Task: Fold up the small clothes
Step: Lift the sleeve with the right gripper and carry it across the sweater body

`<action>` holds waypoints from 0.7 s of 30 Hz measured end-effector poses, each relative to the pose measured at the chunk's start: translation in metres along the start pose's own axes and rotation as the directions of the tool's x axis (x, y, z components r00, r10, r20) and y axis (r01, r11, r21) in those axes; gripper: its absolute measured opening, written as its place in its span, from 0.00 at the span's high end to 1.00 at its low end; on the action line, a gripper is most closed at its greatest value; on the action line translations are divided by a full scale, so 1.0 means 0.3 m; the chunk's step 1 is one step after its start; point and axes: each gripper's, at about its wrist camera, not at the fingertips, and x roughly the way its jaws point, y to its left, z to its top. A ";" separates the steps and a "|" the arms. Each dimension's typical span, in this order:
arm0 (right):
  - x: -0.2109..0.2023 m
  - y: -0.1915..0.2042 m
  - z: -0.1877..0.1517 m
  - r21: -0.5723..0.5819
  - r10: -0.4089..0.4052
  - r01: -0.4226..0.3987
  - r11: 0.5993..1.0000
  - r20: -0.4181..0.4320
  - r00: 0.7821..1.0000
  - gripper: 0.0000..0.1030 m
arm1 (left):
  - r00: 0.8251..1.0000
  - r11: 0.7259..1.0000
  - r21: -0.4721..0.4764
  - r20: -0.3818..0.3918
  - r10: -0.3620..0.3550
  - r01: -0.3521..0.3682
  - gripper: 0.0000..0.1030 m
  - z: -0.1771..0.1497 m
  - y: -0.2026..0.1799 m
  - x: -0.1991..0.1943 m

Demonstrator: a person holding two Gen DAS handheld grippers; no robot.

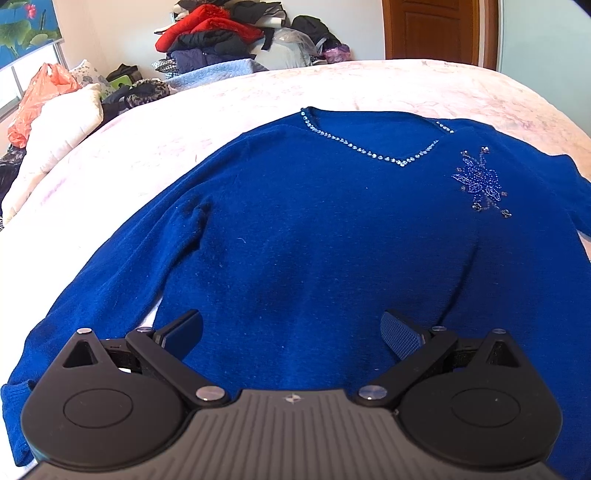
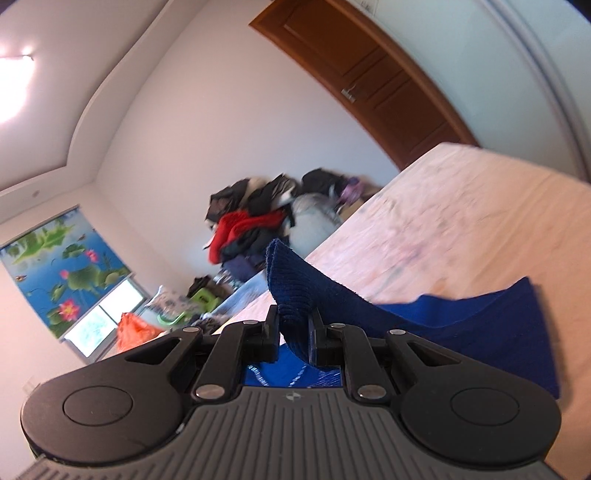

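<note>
A bed (image 1: pixel 424 85) with a pale pink, faintly patterned cover fills most of both views. Beyond its far edge, against the wall, sits a pile (image 1: pixel 221 37) of clothes in red, black and grey, with a wooden door (image 1: pixel 436 29) to its right. Off the bed's left side lie white bedding and an orange bag (image 1: pixel 40 92), under a blind (image 2: pixel 62 266) printed with lotus flowers.

A blue sweater (image 1: pixel 314 229) lies face up on the bed, neck towards the far edge. Small beads trim its V-neck (image 1: pixel 402 161), and a beaded flower (image 1: pixel 480 181) sits on the chest to the right of the neck. One sleeve (image 1: pixel 92 295) runs down along the left of the body to a ribbed cuff near the picture's lower left corner.

The left gripper (image 1: pixel 291 332) hovers over the sweater's lower part with its jaws spread wide and nothing between them; blue fabric shows in the gap.

In the right wrist view, tilted and slightly blurred, the right gripper (image 2: pixel 294 332) has its jaws nearly together, pinching a ribbed cuff (image 2: pixel 288 284) of the sweater. The cuff stands up above the fingers, and the sleeve (image 2: pixel 480 325) trails from it to the right, lifted off the bed. Beaded blue fabric shows below the jaws.
</note>
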 end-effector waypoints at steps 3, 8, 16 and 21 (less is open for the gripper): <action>0.061 0.032 0.000 -0.011 0.023 -0.023 1.000 -0.023 0.999 0.83 | 1.000 1.000 0.002 0.007 -0.001 0.001 0.00 0.001 0.017 0.004; 0.133 0.105 -0.003 -0.035 0.063 -0.064 0.997 -0.047 0.997 0.83 | 1.000 1.000 0.008 0.020 -0.003 0.003 0.00 0.004 0.046 0.001; 0.283 0.220 -0.037 -0.066 0.114 -0.122 0.990 -0.113 0.987 0.83 | 0.999 0.999 -0.015 0.035 0.029 -0.029 0.00 0.021 0.103 0.009; 0.382 0.284 -0.092 -0.068 0.143 -0.157 0.985 -0.178 0.974 0.83 | 0.998 0.998 -0.038 0.032 0.049 -0.048 0.00 0.028 0.142 0.024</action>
